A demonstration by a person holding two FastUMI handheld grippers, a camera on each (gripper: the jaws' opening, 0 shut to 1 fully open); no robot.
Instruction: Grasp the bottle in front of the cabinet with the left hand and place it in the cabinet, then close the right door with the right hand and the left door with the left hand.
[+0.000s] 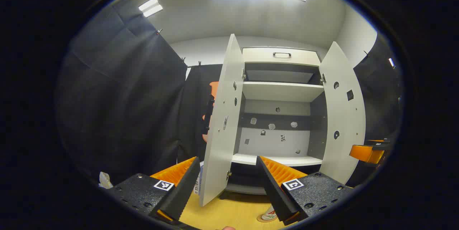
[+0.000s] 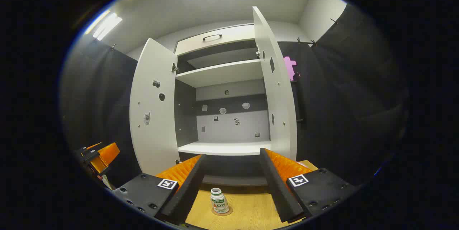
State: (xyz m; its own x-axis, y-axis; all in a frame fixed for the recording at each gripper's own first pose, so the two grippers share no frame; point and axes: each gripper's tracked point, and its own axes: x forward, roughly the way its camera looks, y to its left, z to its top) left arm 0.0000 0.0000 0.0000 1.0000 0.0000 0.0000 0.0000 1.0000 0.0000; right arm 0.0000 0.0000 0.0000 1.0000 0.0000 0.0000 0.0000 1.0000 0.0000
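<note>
From my left gripper view the bottle [image 1: 268,215] is half hidden behind my own finger, the right gripper [image 1: 369,152] is cut off at the rim, and the small marks on the cabinet [image 1: 276,129] back panel are too small to make out.

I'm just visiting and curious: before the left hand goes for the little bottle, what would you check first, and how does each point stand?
1. Bottle upright on the table before the cabinet: ok.
2. Left gripper jaws apart, nothing between them: ok.
3. Both doors, left door and right door, open: ok.
4. Lower shelf free for the bottle: ok.
5. Right gripper clear of the bottle: ok.
</note>
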